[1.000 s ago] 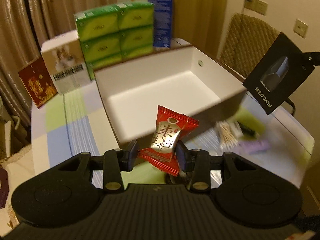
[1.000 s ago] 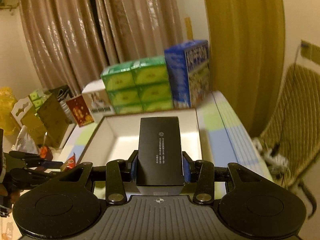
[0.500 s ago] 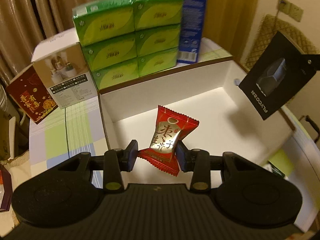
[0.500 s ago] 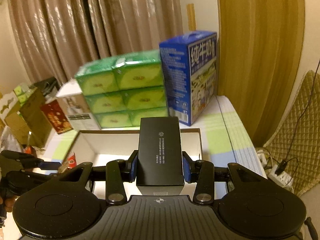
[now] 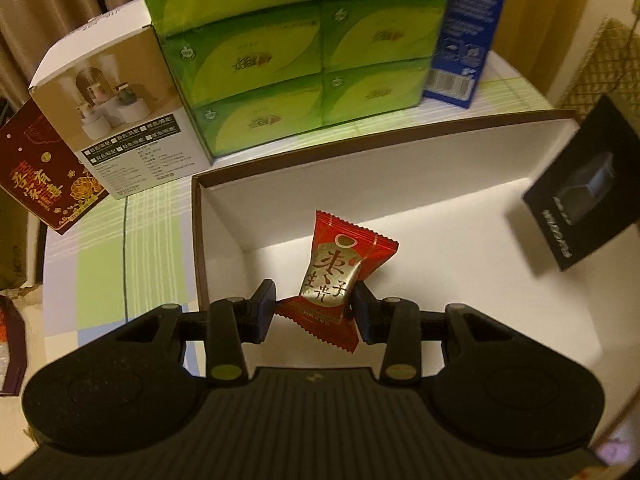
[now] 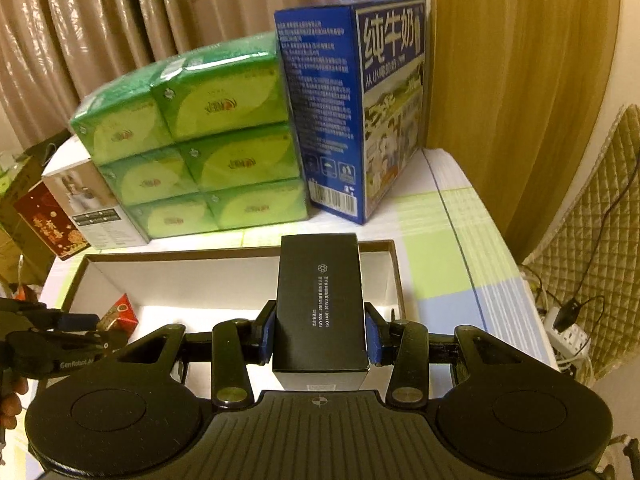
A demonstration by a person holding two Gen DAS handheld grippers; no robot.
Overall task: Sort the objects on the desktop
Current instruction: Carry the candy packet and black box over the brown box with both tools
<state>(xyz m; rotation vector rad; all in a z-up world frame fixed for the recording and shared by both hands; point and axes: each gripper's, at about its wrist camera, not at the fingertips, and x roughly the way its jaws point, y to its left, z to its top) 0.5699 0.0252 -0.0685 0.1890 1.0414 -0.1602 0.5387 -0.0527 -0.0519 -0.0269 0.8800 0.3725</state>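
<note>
My left gripper [image 5: 314,308] is shut on a red candy packet [image 5: 340,276] and holds it above the left part of the open white box [image 5: 460,280]. The packet also shows in the right wrist view [image 6: 120,314], with the left gripper [image 6: 80,330] beside it. My right gripper [image 6: 320,332] is shut on a black carton [image 6: 320,300], held upright over the right part of the white box [image 6: 200,276]. The black carton also shows in the left wrist view [image 5: 580,200], over the box's right side.
Behind the box stand a stack of green tissue packs [image 6: 200,140], a blue milk carton [image 6: 352,100], a white product box [image 5: 120,112] and a dark red box [image 5: 44,172]. Curtains hang behind. A quilted chair [image 6: 600,240] and a power strip [image 6: 568,332] are at right.
Both grippers have moved forward over the white box with their loads, nearer to the tissue packs and milk carton. The grips have not changed.
</note>
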